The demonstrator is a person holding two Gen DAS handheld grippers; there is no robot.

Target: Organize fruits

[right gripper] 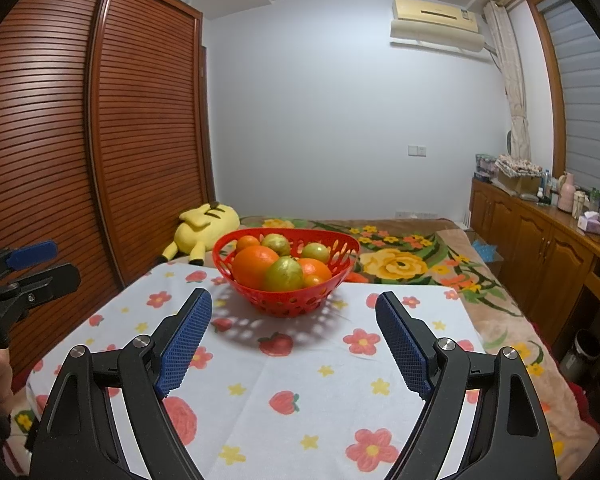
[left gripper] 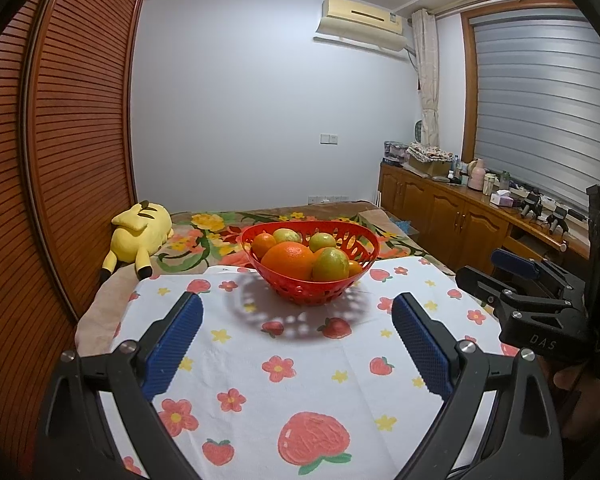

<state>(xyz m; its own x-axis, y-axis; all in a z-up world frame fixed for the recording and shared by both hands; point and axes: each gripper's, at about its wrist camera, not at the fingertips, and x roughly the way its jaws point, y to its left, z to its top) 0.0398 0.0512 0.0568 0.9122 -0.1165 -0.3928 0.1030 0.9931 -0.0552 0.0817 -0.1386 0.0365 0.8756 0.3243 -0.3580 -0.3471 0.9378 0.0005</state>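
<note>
A red perforated basket (left gripper: 354,280) (right gripper: 332,280) stands at the far end of a white cloth printed with flowers and strawberries (left gripper: 300,360) (right gripper: 300,380). It holds several fruits: a large orange (left gripper: 288,260) (right gripper: 254,266), smaller oranges and green-yellow citrus (left gripper: 330,266) (right gripper: 284,274). My left gripper (left gripper: 298,304) is open and empty, short of the basket. My right gripper (right gripper: 294,300) is also open and empty, a little nearer the basket. Each gripper shows at the other view's edge: the right gripper (left gripper: 488,266), the left gripper (right gripper: 56,262).
A yellow plush toy (left gripper: 138,236) (right gripper: 204,228) lies on the floral bedspread (left gripper: 204,236) (right gripper: 404,256) behind the cloth's left side. A slatted wooden wardrobe (left gripper: 60,160) stands on the left. A wooden cabinet with clutter (left gripper: 460,208) runs along the right under the window.
</note>
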